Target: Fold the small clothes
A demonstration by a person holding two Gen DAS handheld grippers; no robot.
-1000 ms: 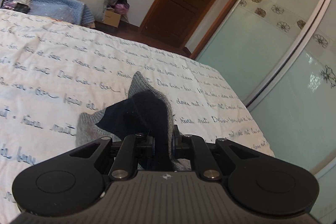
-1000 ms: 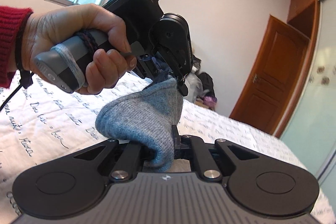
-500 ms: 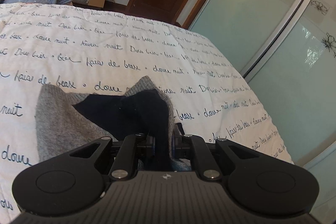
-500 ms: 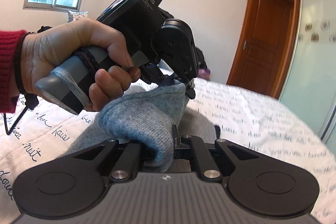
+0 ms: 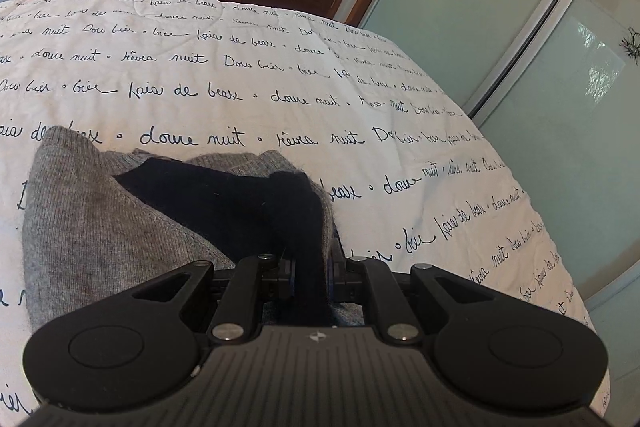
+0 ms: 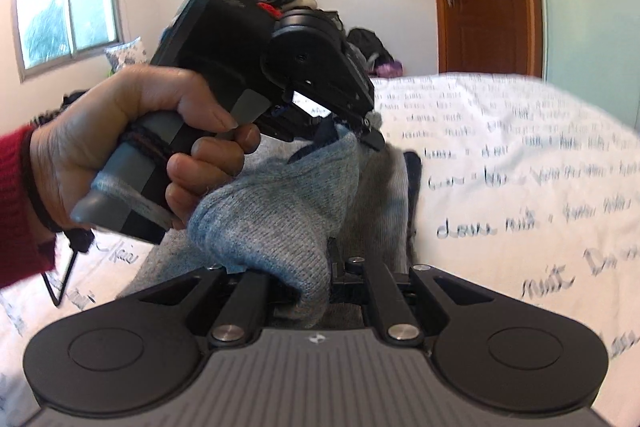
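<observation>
Grey knit garment with a dark navy part lies on the script-printed bedspread, its left side spread flat. Left gripper pinches the navy fold; right gripper clamps a bunched grey fold, beside the left hand.

Bedspread lettering blurred; sleeve cut off — left edge.

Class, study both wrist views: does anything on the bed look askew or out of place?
Yes. The grey knit garment lies rumpled on the bedspread, dark lining exposed, one end bunched up between the left gripper and right gripper.
</observation>
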